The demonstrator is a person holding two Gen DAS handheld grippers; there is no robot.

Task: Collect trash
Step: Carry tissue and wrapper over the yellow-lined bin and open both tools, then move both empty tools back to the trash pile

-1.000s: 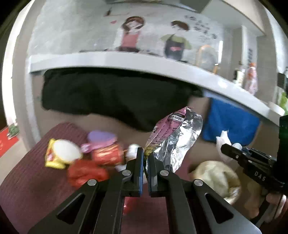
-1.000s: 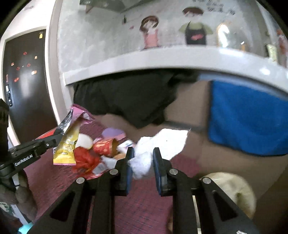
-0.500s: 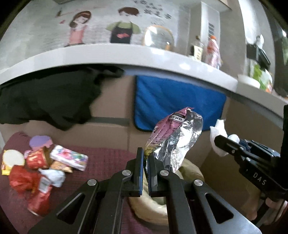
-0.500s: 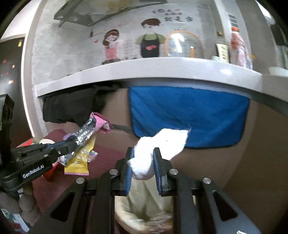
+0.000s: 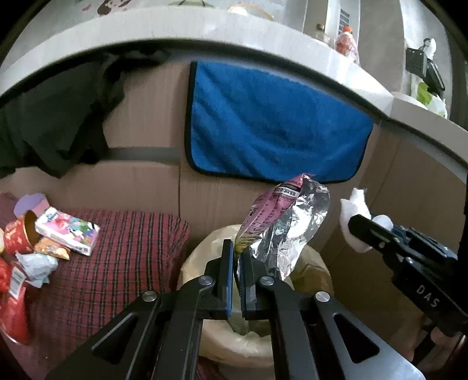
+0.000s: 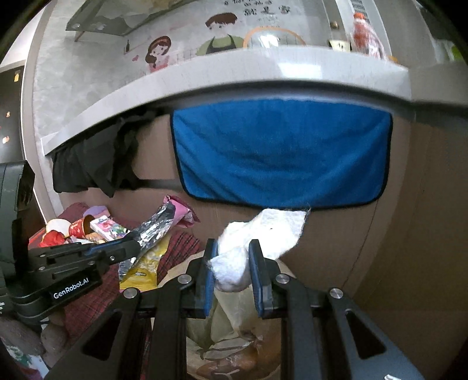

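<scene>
Left tongs (image 5: 237, 257) are pinching a foil wrapper (image 5: 288, 231), right tongs (image 6: 233, 260) squeezing a white tissue (image 6: 257, 236), lined bin (image 5: 204, 263) right below both.

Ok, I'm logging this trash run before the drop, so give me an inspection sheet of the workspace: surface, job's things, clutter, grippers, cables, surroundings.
Surface: dark red plaid cloth, partly bare.
Job's things: crumpled pink and silver foil snack wrapper and wadded white tissue, both held above the pale plastic-lined trash bin.
Clutter: pink printed carton, red paper cup on its side, crumpled pale paper and red wrappers, piled at the cloth's left end.
Grippers: left gripper shut on the wrapper; right gripper shut on the tissue.
Cables: nothing seen.
Surroundings: blue towel and black cloth hanging from a grey counter edge over cardboard panels.
</scene>
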